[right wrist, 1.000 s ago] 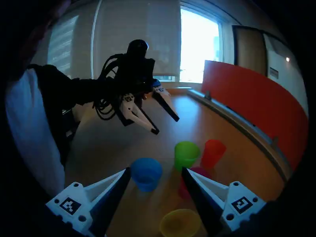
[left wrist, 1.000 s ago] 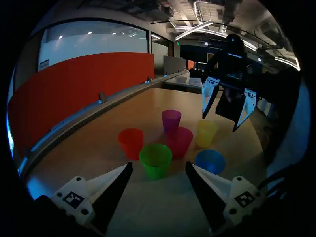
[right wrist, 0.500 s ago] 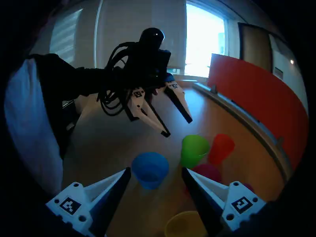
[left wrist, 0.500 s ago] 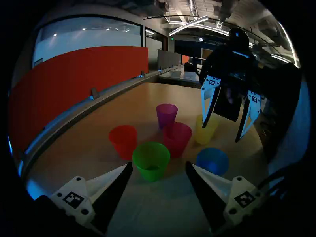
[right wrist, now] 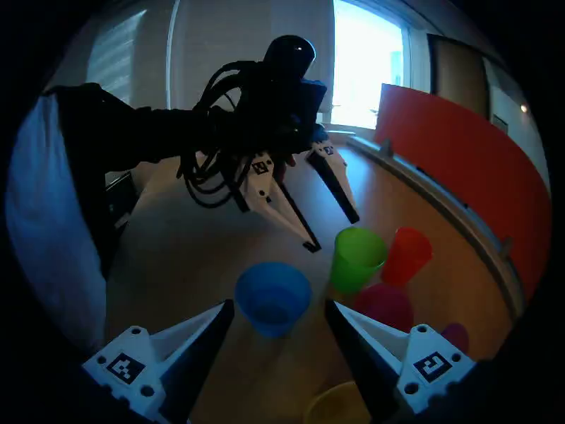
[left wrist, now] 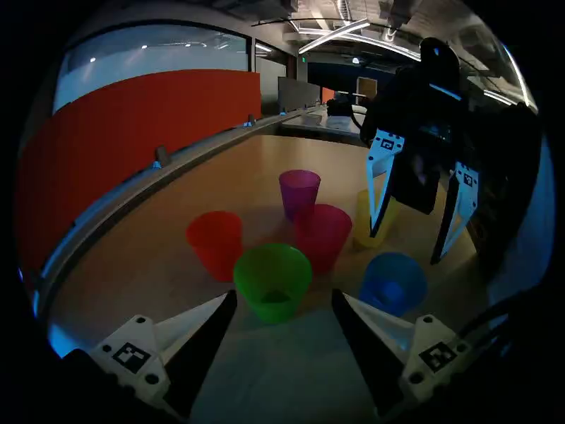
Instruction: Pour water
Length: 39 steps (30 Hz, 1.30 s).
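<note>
A wooden counter along a red partition carries coloured cups in the centre of the frame, the green cup and the blue cup lowest. The left gripper hangs at the bottom edge with jaws released and empty. The right gripper, jaws also released, hovers at the right, just above the blue cup.

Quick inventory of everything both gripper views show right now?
Red plastic cup: 1, red, cluster's partition side.
Green plastic cup: 1, green, beside red cup.
Purple plastic cup: 1, purple, beside magenta cup.
Magenta plastic cup: 1, magenta, cluster centre.
Yellow plastic cup: 1, yellow, behind right gripper's finger.
Blue plastic cup: 1, blue, near right gripper.
Wooden table: 1, light brown, under cups.
Partition panel: 1, red, along table edge.
Window: 1, bright, behind left gripper.
Sleeve: 1, dark, behind left gripper.
Left gripper: 1, white-black, open, near green cup.
Right gripper: 1, white-black, open, by yellow cup.
</note>
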### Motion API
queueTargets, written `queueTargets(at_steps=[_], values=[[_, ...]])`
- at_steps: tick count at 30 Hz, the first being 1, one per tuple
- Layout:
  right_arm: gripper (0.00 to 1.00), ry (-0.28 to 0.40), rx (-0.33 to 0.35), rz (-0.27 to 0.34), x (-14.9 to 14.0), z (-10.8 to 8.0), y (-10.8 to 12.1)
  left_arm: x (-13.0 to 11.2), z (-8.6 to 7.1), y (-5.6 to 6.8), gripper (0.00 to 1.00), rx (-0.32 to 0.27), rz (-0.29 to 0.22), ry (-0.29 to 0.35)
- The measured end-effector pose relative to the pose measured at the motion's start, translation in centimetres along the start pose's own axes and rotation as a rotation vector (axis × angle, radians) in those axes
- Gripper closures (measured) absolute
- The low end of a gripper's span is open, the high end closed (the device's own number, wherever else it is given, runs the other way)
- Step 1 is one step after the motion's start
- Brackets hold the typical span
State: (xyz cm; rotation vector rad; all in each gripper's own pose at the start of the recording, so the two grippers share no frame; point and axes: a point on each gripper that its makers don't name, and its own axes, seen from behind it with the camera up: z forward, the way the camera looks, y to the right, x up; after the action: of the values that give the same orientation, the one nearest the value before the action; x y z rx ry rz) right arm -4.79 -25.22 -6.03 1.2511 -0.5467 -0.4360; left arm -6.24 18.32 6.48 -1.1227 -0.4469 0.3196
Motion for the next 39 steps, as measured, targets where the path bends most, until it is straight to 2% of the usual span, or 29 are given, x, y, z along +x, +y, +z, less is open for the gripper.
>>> queueTargets(at_steps=[15,21,39], values=[[0.01,-0.041,0.021,0.005,-1.0,2.5,-0.6,-1.0,2.5,0.0,0.0,-0.02,0.007,-0.042],[0.01,-0.059,0.023,0.01,-1.4,3.4,-0.6,-0.9,3.3,0.0,0.0,-0.029,0.001,-0.04],[0.03,-0.061,0.014,0.036,-1.2,4.3,-0.8,-0.2,4.9,0.2,0.0,-0.038,-0.009,-0.034]])
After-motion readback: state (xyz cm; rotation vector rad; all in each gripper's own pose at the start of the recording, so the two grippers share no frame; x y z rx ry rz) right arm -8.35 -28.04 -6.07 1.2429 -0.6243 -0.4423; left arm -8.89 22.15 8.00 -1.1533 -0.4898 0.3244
